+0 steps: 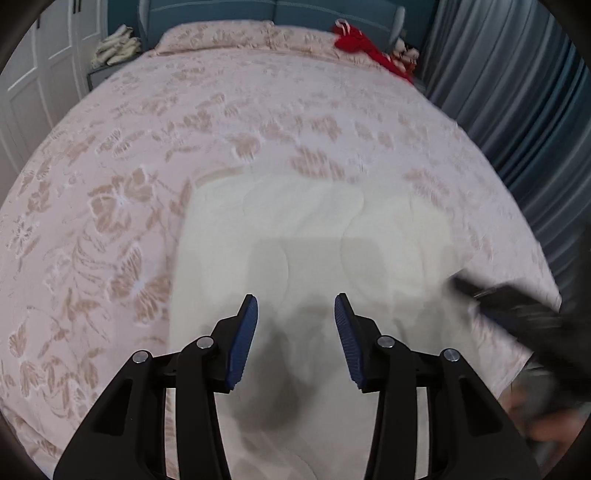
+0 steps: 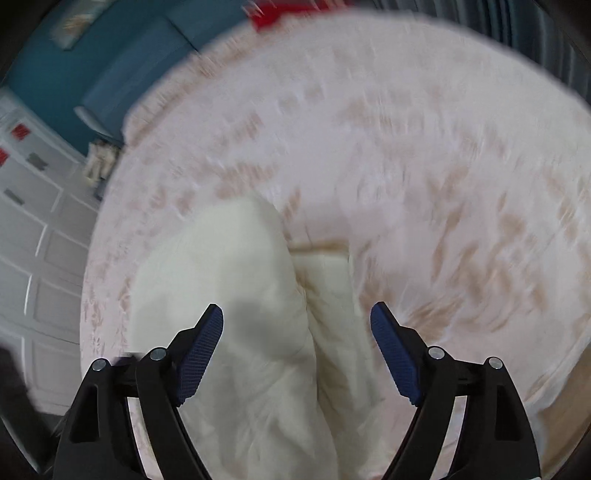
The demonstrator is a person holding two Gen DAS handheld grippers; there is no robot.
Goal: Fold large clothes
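A cream-white garment (image 1: 314,229) lies spread flat on the pink floral bedspread (image 1: 184,129), its far edge folded straight. My left gripper (image 1: 296,295) hovers over the garment's near part, open, with nothing between its blue pads. In the right wrist view the same garment (image 2: 229,266) shows a thick folded flap on the left and a lower layer to its right. My right gripper (image 2: 297,305) stands open and wide above it, its pads clear of the cloth. The right wrist view is motion-blurred.
A red garment (image 1: 362,44) lies at the bed's far right by the teal headboard (image 1: 295,14). A cream pile (image 1: 116,46) sits on a nightstand. White wardrobe doors (image 1: 29,81) stand left, grey curtains (image 1: 498,74) right. A dark blurred shape (image 1: 517,310) crosses the garment's right edge.
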